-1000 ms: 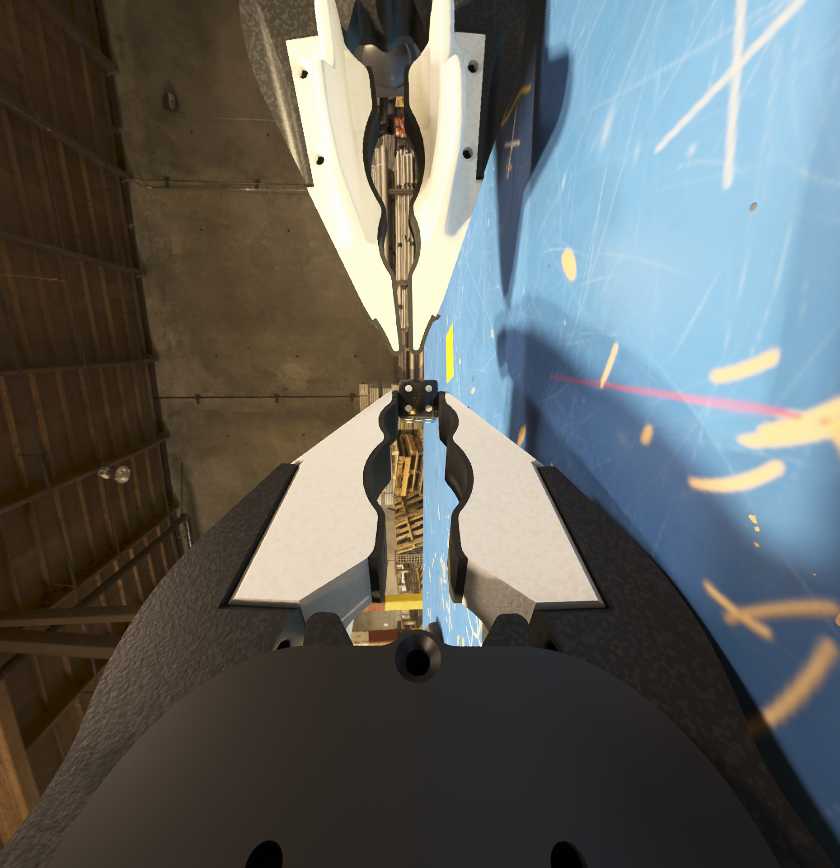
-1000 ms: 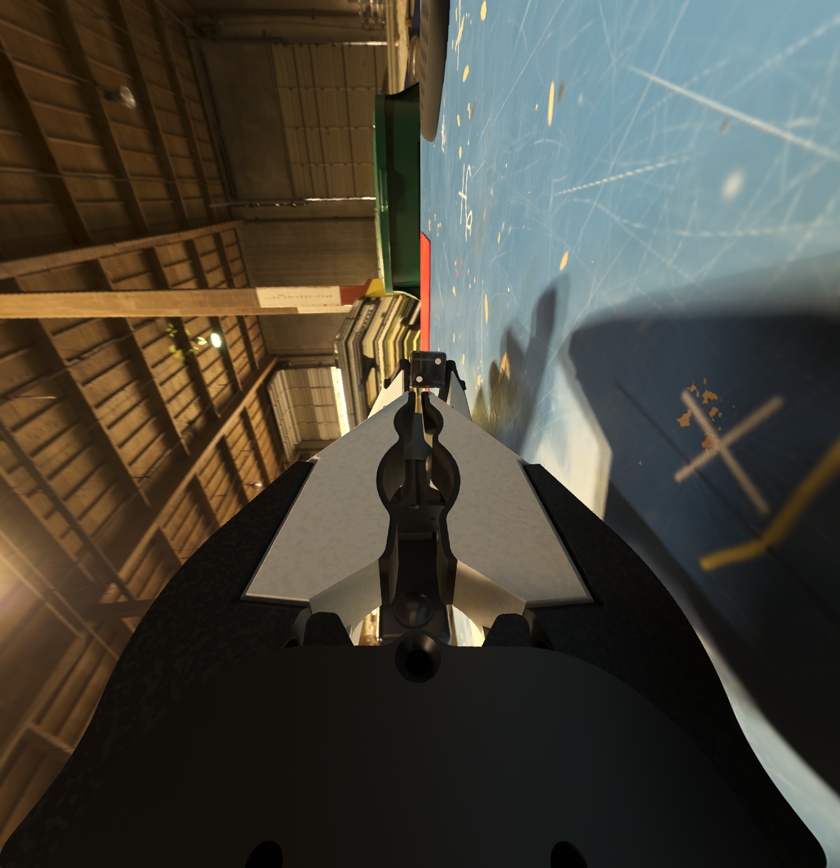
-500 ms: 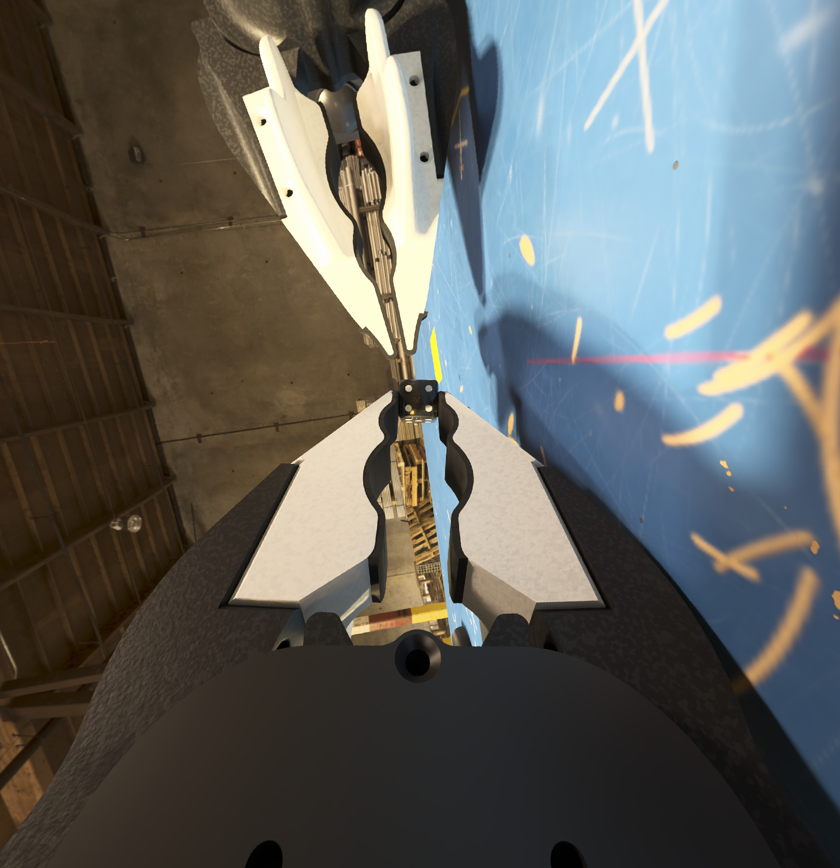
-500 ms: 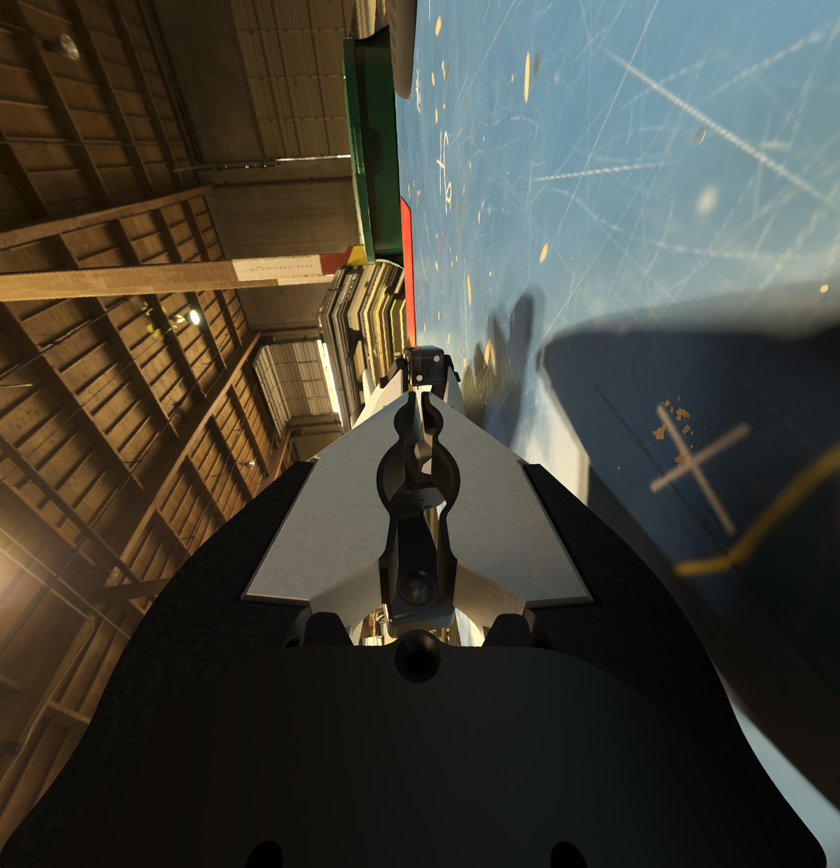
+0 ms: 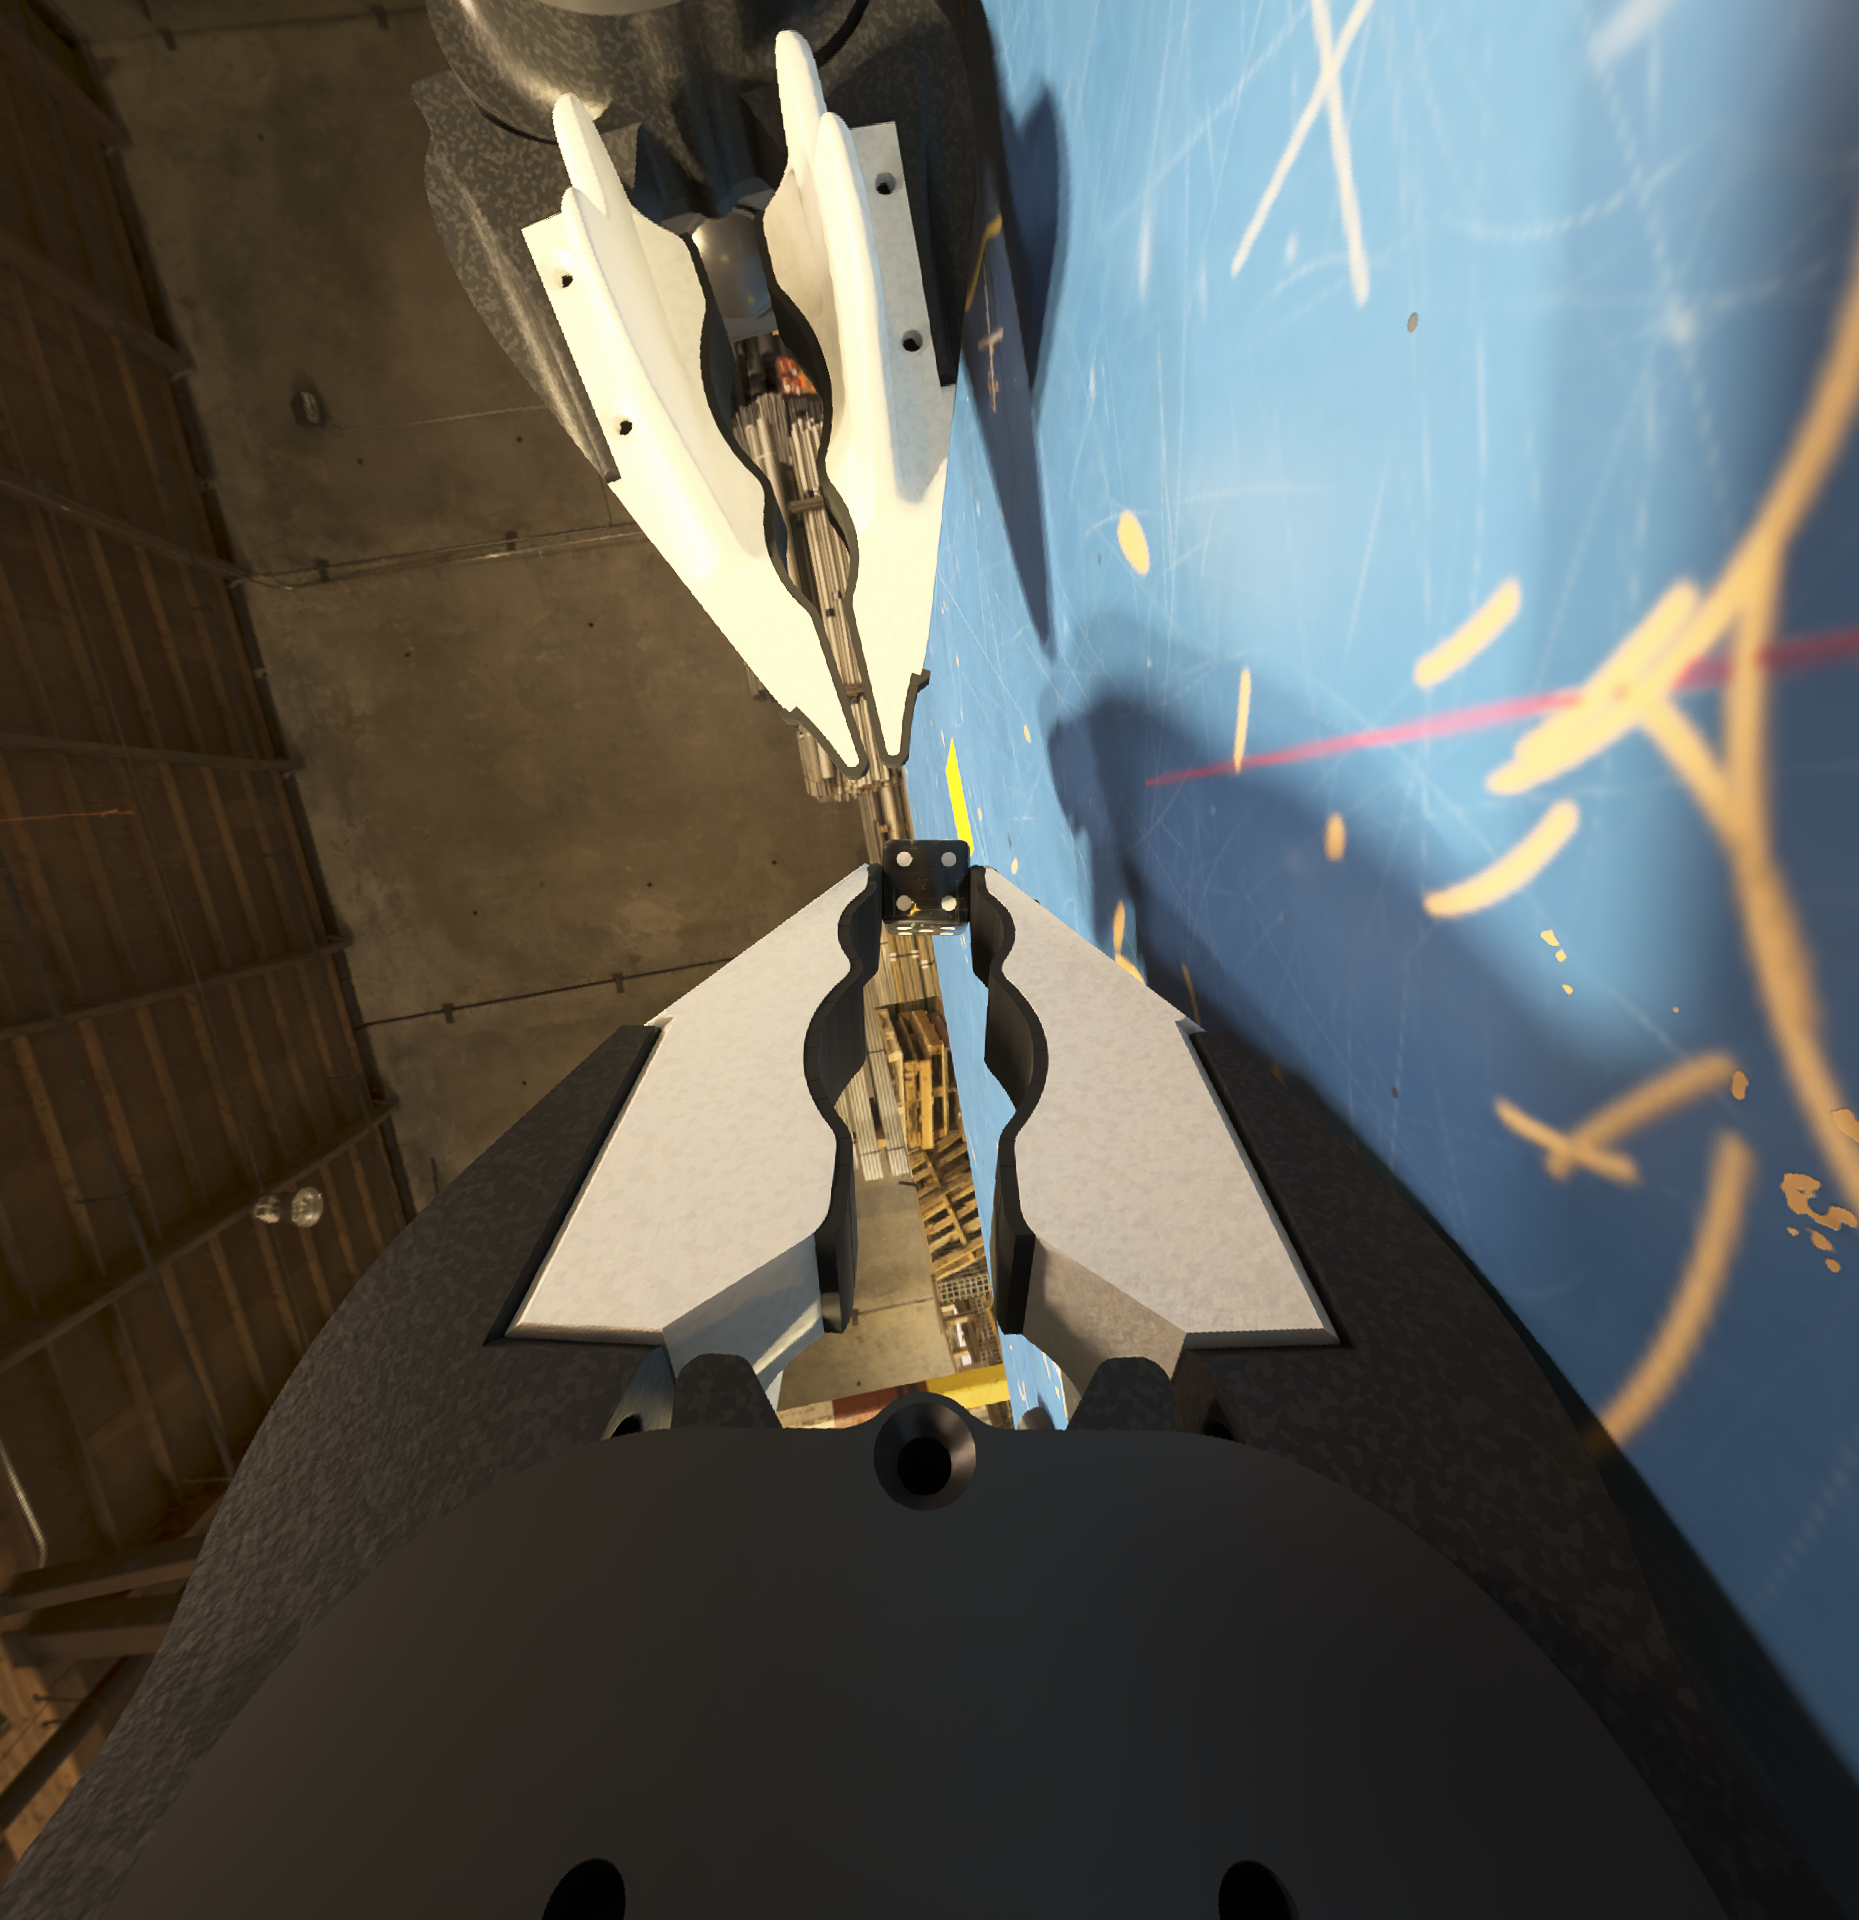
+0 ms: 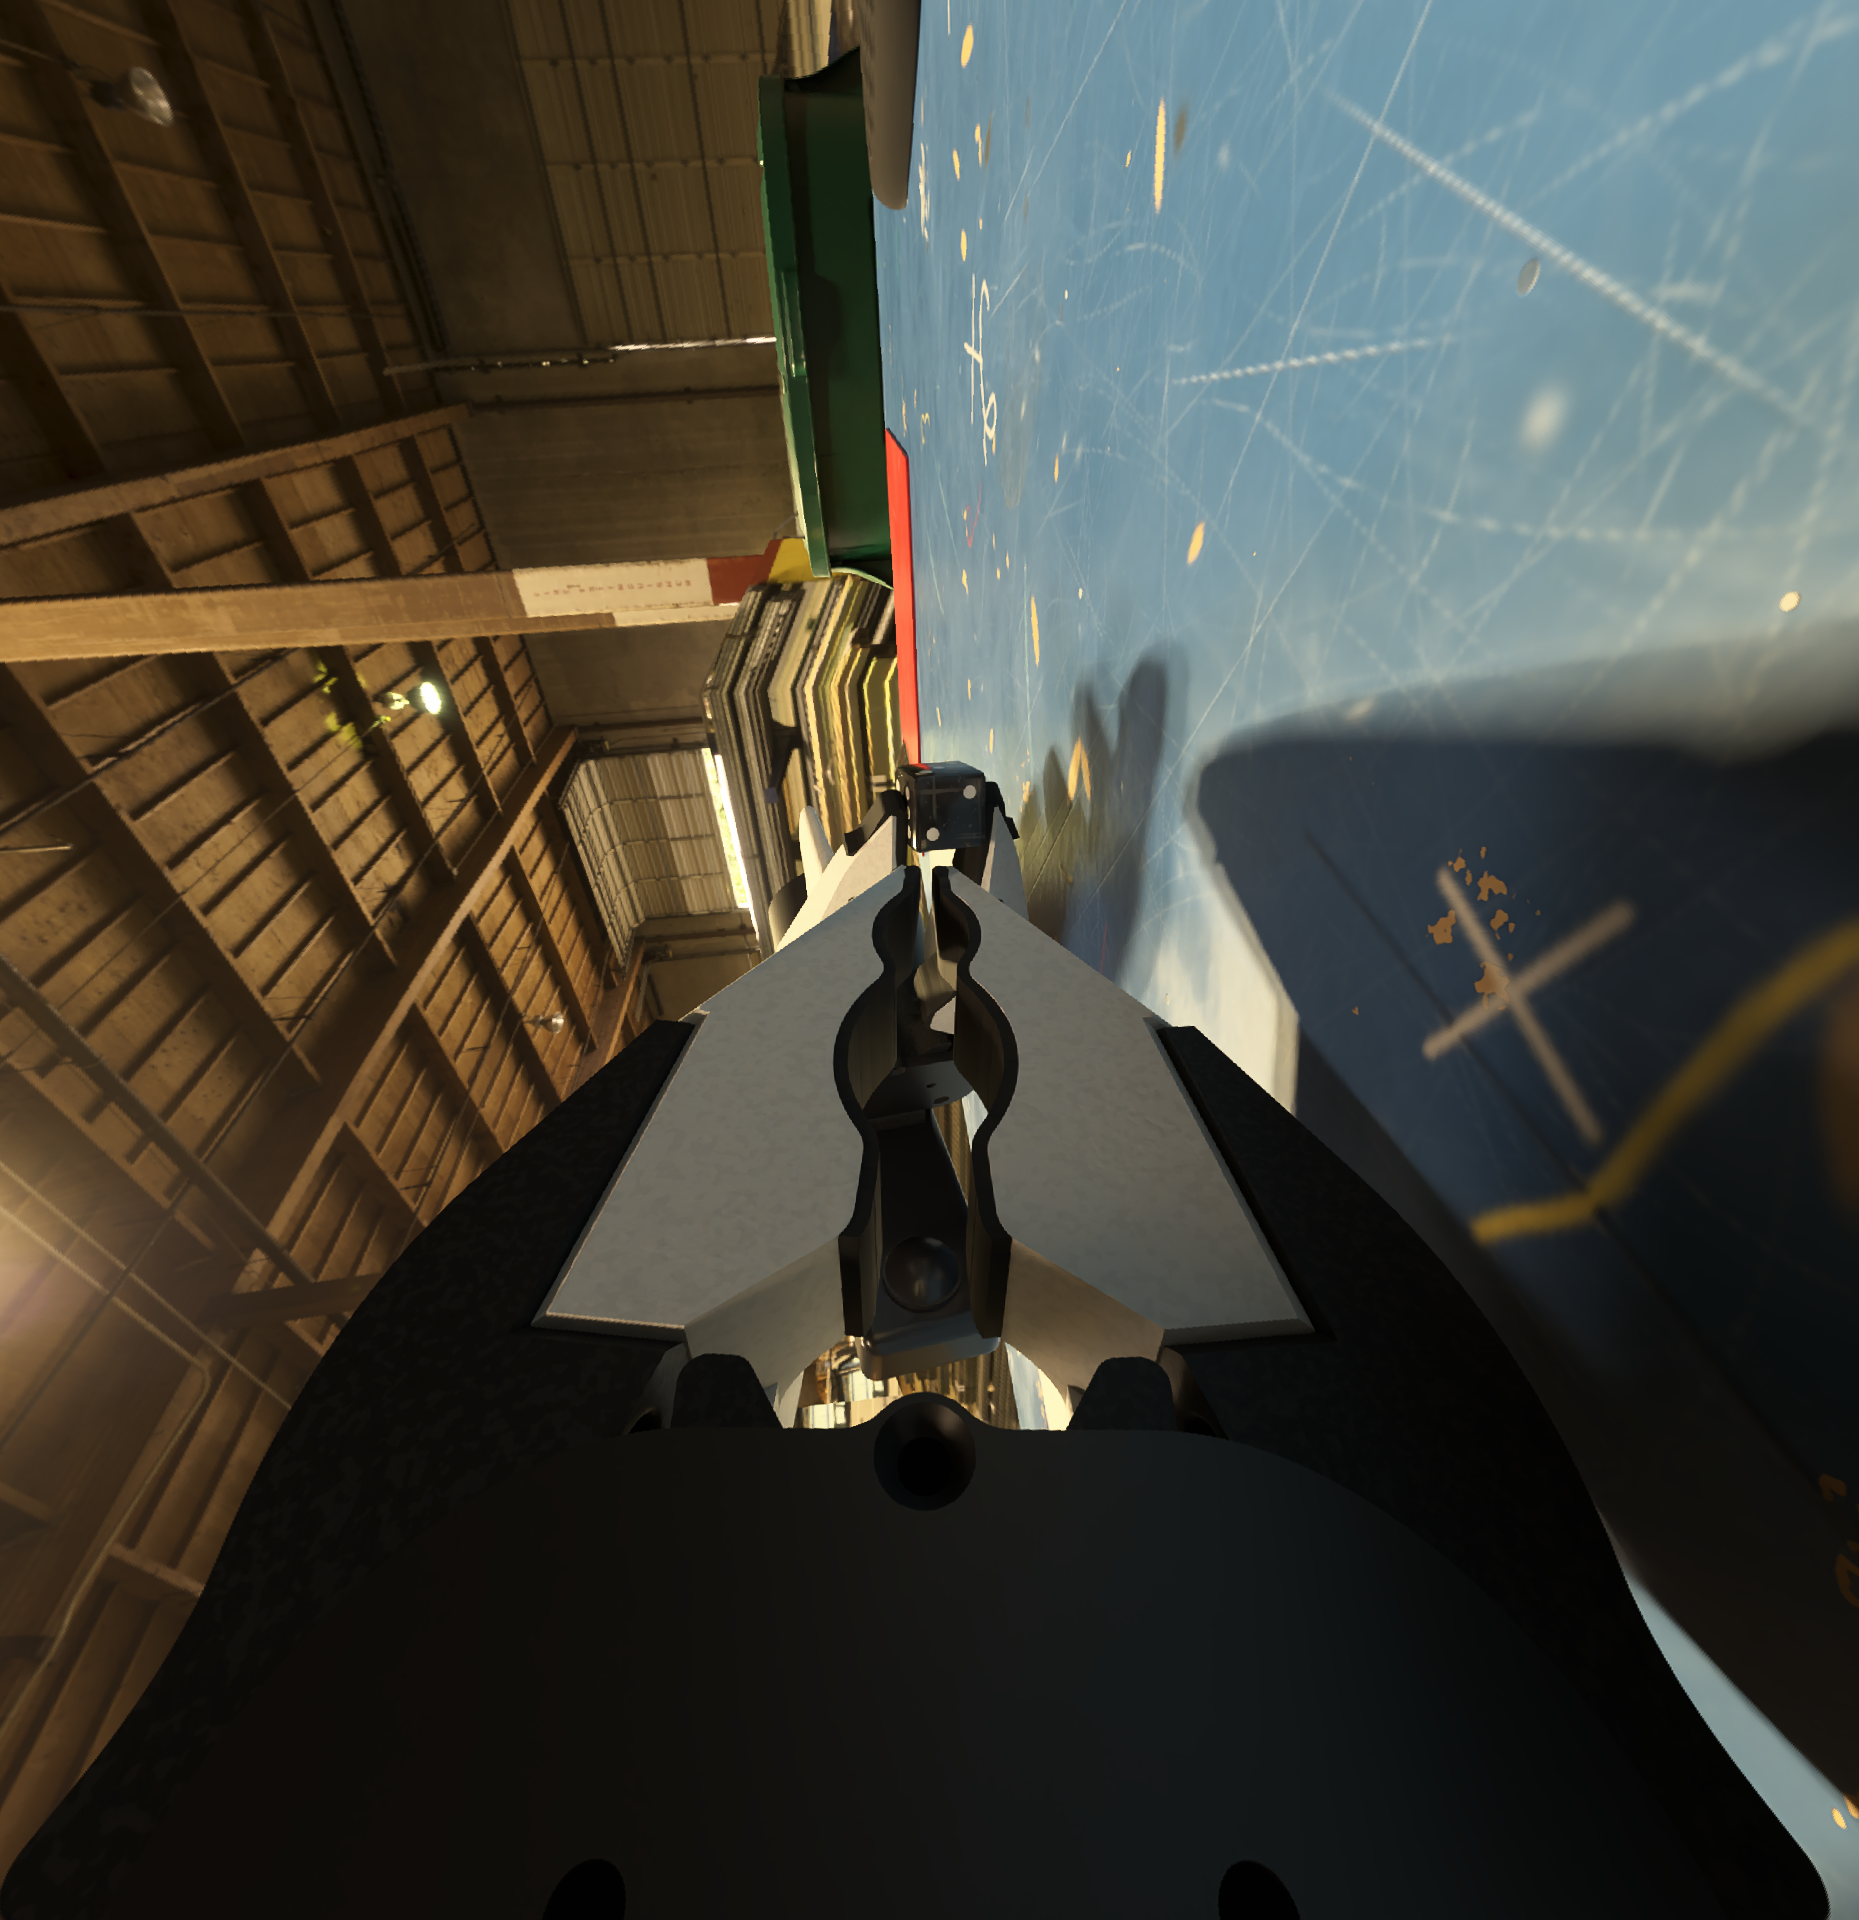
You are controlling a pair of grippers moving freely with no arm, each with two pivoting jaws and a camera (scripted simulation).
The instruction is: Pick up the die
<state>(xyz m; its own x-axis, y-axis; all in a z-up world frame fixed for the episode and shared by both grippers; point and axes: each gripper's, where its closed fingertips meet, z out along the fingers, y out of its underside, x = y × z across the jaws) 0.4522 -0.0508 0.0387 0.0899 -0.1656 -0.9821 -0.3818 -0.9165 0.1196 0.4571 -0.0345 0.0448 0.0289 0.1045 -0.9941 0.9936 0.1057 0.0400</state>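
Observation:
A small black die (image 5: 925,885) with white pips sits clamped between the fingertips of my left gripper (image 5: 926,896), held in the air beside the scratched blue surface (image 5: 1424,436). My right gripper (image 5: 875,764), white in this view, is shut and empty; its tips point at the die from just beyond it, with a small gap between. In the right wrist view my right gripper (image 6: 927,875) is shut on nothing, and the die (image 6: 940,805) shows just past its tips, held between the left gripper's fingers (image 6: 996,831).
The blue surface (image 6: 1372,343) fills the right side of both views and carries the grippers' shadows. A green box (image 6: 816,312) and a red strip (image 6: 899,582) stand at its far edge. A warehouse wall and roof lie to the left.
My left gripper has kept its hold on the die while moving along the blue surface. The right gripper has stayed shut, tilted and drawn slightly away from the die.

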